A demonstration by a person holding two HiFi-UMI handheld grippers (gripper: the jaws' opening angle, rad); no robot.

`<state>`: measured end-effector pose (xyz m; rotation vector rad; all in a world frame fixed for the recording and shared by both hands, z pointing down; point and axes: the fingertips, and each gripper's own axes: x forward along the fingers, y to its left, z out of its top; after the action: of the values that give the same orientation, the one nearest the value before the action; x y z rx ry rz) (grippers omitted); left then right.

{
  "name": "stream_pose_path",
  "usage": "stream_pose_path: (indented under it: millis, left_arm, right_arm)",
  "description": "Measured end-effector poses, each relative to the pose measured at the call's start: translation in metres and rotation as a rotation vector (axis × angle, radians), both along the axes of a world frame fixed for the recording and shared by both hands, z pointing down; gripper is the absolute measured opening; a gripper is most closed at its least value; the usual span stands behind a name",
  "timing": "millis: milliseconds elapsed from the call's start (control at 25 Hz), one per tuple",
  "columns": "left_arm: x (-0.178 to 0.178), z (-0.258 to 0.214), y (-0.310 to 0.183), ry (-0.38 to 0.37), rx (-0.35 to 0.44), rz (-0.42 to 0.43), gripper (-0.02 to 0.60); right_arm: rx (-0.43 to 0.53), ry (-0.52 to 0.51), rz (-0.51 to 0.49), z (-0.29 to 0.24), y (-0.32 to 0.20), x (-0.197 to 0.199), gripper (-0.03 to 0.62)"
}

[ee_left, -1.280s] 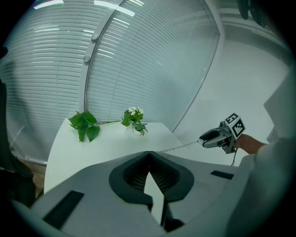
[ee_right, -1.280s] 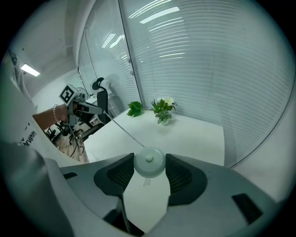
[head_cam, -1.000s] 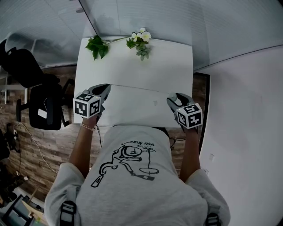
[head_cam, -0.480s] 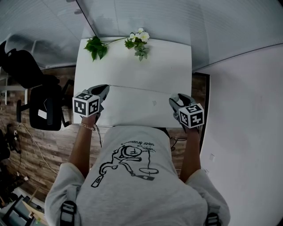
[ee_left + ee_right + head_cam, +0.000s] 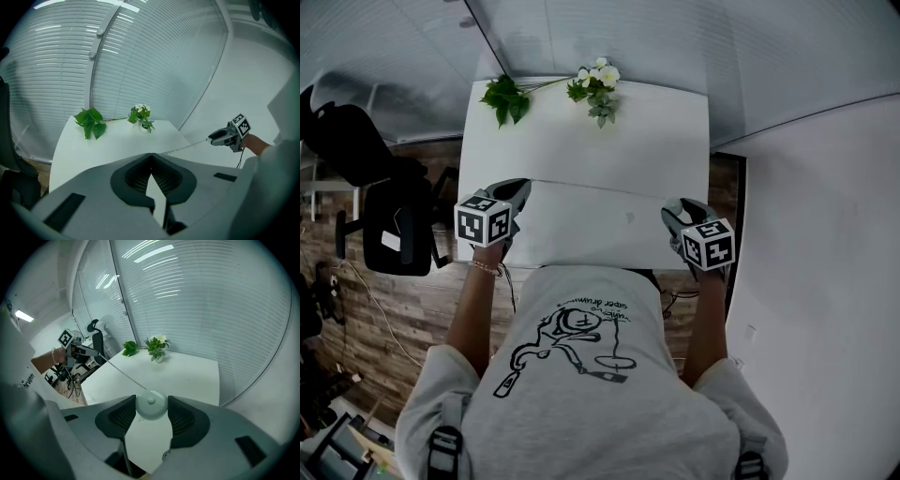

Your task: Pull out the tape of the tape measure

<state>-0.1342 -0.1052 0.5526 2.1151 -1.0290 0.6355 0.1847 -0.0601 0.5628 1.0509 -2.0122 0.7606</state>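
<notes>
right gripper [image 5: 675, 214] is clamped on the round white tape measure [image 5: 151, 406] over the tabletop's [image 5: 581, 141] near right corner; left gripper [image 5: 151, 155] has its jaws pinched together on the tape [image 5: 187, 146] end by the near left corner; tape's stretched straight between them; flowers [image 5: 598, 89] at the far edge

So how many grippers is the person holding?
2. The left gripper, at the table's left edge, pinches the tape; the right gripper, opposite, grips the tape measure.
</notes>
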Motion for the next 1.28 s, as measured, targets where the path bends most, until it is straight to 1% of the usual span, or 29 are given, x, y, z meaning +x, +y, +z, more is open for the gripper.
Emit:
stream_pose_path:
  millis: [720, 1280]
  left_arm:
    - [-0.027, 0.009, -0.003, -0.013, -0.014, -0.033, 0.020]
    - [-0.033, 0.010, -0.004, -0.018, -0.015, -0.051, 0.020]
  right_arm:
    - [-0.019, 0.031, 0.028, 0.003, 0.004, 0.007, 0.222]
    - [-0.022, 0.032, 0.045, 0.003, 0.005, 0.014, 0.222]
